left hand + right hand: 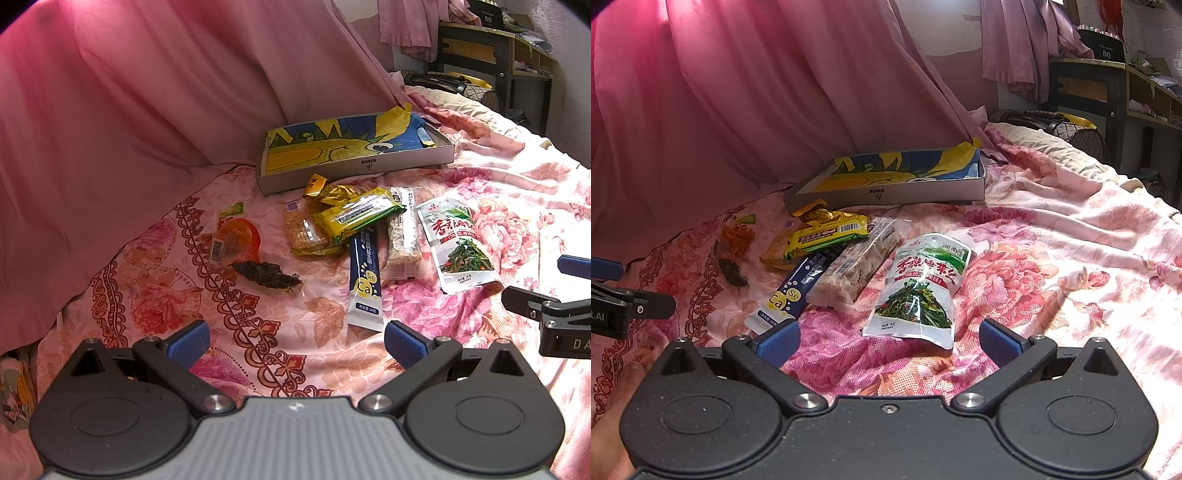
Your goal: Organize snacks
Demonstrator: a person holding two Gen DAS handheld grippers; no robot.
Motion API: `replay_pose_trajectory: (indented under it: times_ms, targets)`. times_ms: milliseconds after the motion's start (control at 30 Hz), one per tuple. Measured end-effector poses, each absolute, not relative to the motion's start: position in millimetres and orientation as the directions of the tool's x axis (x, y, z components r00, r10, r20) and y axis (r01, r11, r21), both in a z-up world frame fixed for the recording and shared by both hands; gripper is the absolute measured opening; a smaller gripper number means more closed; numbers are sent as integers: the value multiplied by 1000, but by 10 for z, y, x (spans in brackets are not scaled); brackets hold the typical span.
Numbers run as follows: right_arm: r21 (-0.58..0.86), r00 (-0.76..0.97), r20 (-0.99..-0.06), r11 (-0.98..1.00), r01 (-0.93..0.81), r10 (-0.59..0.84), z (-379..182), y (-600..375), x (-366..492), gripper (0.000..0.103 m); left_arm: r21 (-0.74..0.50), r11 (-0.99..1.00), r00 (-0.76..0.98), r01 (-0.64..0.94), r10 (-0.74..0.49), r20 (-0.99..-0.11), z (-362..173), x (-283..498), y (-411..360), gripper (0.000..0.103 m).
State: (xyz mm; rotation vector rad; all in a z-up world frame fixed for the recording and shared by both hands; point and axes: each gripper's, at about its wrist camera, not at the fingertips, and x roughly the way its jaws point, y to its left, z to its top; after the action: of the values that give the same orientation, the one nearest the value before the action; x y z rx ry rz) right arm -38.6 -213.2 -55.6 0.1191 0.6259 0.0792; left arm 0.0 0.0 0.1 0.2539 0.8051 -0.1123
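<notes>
Several snack packets lie on a floral bedspread in front of a shallow grey box (pixel 406 158) lined with a blue and yellow drawing; the box also shows in the right wrist view (pixel 923 190). A white pouch of pickled greens (pixel 460 245) (pixel 918 291), a dark blue stick sachet (pixel 364 277) (pixel 792 291), a clear bar packet (pixel 402 230) (pixel 855 267), a yellow-green bar (pixel 360 214) (pixel 827 236), an orange packet (pixel 232 236) and a dark seaweed piece (pixel 267 277) lie loose. My left gripper (pixel 295 341) is open and empty, short of the sachet. My right gripper (pixel 888 341) is open and empty, just short of the pouch.
A pink curtain (pixel 147 92) hangs behind the bed on the left. A dark wooden desk (pixel 491 48) and a black bag (pixel 443 81) stand beyond the bed's far right. The right gripper's fingers (pixel 532 302) reach in at the left view's right edge.
</notes>
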Motion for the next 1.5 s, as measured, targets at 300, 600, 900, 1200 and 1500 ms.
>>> replay_pose_trajectory:
  times_ms: [300, 600, 900, 1200, 1500]
  targets:
    - [135, 807, -580, 990, -37, 110, -555, -2134, -387, 103, 181, 964, 689, 195, -3, -725, 1, 1, 1, 103]
    - [137, 806, -581, 990, -35, 109, -547, -2137, -390, 103, 181, 965, 687, 191, 0, -727, -48, 12, 72, 103]
    - [129, 825, -561, 992, 14, 61, -440, -2219, -361, 103, 282, 941, 698, 188, 74, -712, 66, 72, -79, 103]
    - [141, 795, -603, 990, 23, 68, -444, -2424, 250, 103, 433, 836, 669, 335, 113, -735, 195, 185, -384, 103]
    - [187, 763, -631, 982, -25, 140, -603, -2480, 780, 102, 401, 836, 665, 375, 58, -744, -147, 625, -602, 103]
